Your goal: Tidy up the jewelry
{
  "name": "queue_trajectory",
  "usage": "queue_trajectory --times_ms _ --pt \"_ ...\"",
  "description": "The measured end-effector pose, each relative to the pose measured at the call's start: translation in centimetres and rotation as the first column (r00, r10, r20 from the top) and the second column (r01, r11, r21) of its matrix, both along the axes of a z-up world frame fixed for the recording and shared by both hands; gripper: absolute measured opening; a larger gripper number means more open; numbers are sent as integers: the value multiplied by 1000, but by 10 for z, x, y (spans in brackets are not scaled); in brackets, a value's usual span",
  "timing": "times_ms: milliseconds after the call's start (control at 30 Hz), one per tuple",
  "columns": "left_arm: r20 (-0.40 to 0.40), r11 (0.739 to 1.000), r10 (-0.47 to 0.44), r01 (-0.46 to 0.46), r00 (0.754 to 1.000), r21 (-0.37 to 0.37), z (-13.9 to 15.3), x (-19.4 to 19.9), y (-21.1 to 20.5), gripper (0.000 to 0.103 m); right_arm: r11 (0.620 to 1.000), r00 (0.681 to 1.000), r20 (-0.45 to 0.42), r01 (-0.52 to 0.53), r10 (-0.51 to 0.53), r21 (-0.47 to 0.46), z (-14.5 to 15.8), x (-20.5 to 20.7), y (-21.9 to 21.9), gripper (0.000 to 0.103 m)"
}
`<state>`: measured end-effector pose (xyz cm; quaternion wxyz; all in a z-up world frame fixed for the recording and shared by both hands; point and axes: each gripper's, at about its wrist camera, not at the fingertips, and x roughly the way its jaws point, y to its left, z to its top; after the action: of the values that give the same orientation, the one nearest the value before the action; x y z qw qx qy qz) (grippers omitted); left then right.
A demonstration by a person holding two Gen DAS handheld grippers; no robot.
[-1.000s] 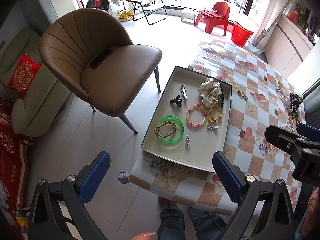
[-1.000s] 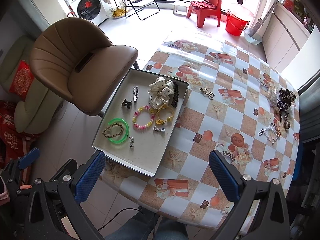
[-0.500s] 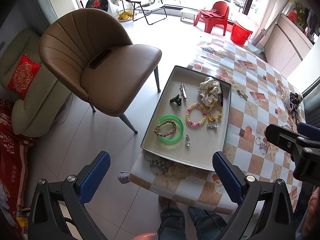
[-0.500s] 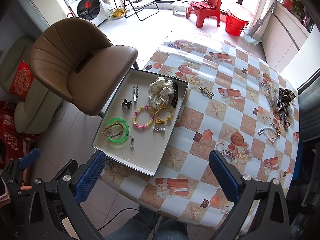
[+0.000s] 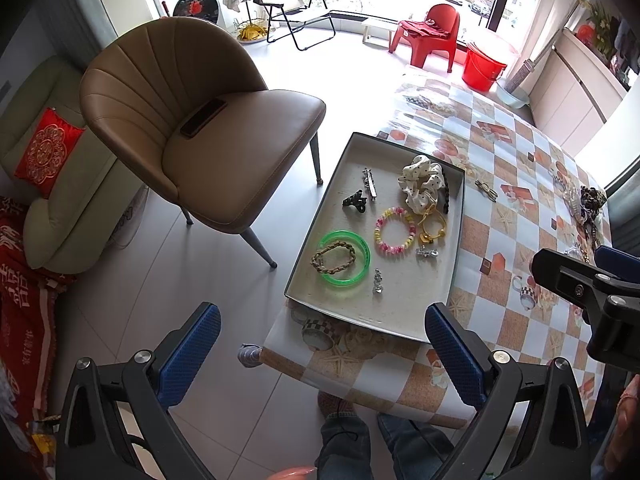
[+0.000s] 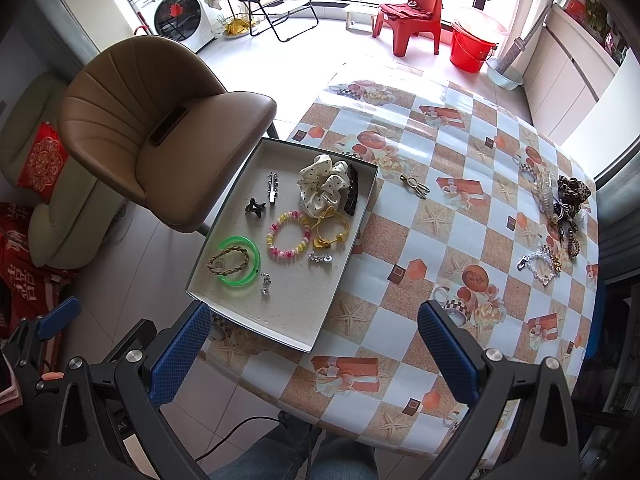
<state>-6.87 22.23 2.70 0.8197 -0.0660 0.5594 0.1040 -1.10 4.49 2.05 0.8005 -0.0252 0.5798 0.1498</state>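
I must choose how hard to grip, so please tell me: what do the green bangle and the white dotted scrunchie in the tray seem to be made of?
Green bangle: probably hard translucent plastic; light glows through its glossy rim.
White dotted scrunchie: soft fabric, apparently satin-like, gathered in loose folds with a slight sheen.

Table (image 6: 460, 216) is covered by glossy checked oilcloth, with window glare seen on it. Tray (image 6: 304, 312) looks matt, speckled, like card. Green bangle (image 6: 240, 264) reads as translucent plastic; scrunchie (image 6: 320, 188) as soft dotted cloth. Chair (image 5: 224, 152) is upholstered in smooth tan leather. Blue finger pads (image 6: 448, 354) are finely textured.
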Motion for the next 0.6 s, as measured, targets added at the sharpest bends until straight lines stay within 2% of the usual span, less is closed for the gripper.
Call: queue_trajectory --times_ms 600 --pt "1 1000 -2 2 1000 3 0 -1 1 103 1000 1000 0 1 -1 -1 0 -1 1 103"
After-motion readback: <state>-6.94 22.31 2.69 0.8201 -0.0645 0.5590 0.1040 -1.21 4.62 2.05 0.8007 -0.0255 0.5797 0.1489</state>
